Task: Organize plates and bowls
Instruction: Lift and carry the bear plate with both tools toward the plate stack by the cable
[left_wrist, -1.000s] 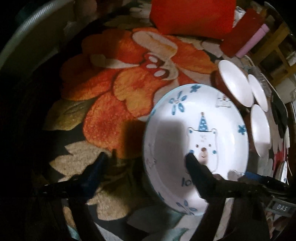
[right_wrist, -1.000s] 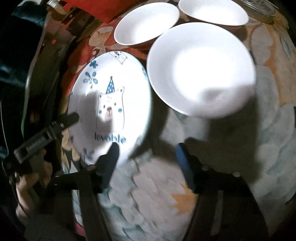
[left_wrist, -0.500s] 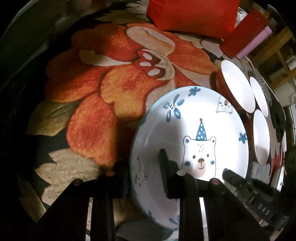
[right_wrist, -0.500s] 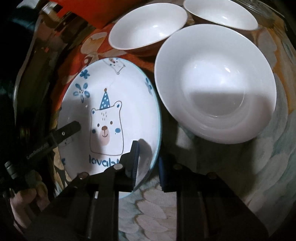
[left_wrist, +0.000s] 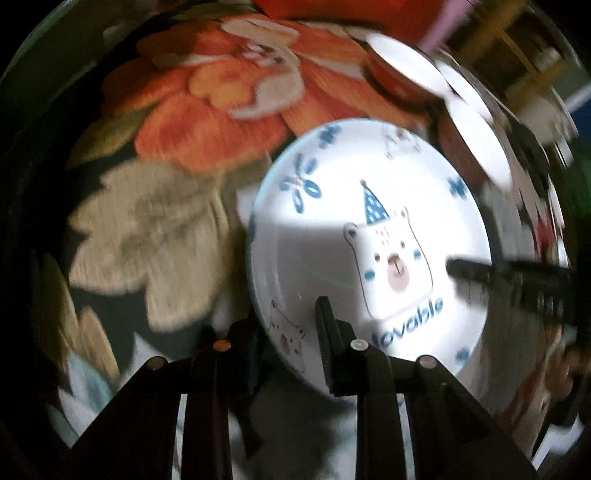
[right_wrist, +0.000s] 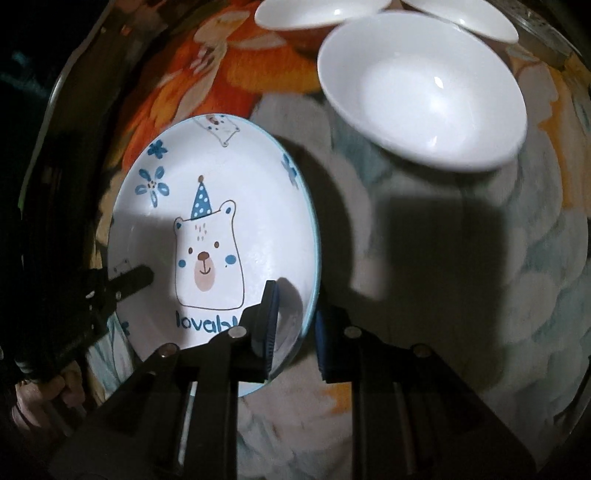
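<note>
A flowered tablecloth (right_wrist: 461, 258) — orange blooms, pale leaves — covers the table.

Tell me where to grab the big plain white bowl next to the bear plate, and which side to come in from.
Take the big white bowl by its rim on the near edge, toward the right gripper, one finger inside and one outside. Its wall flares wide and shallow, so only the thin lip fits the jaws. The far side is crowded by two smaller bowls. Both grippers currently clamp the bear plate.
</note>
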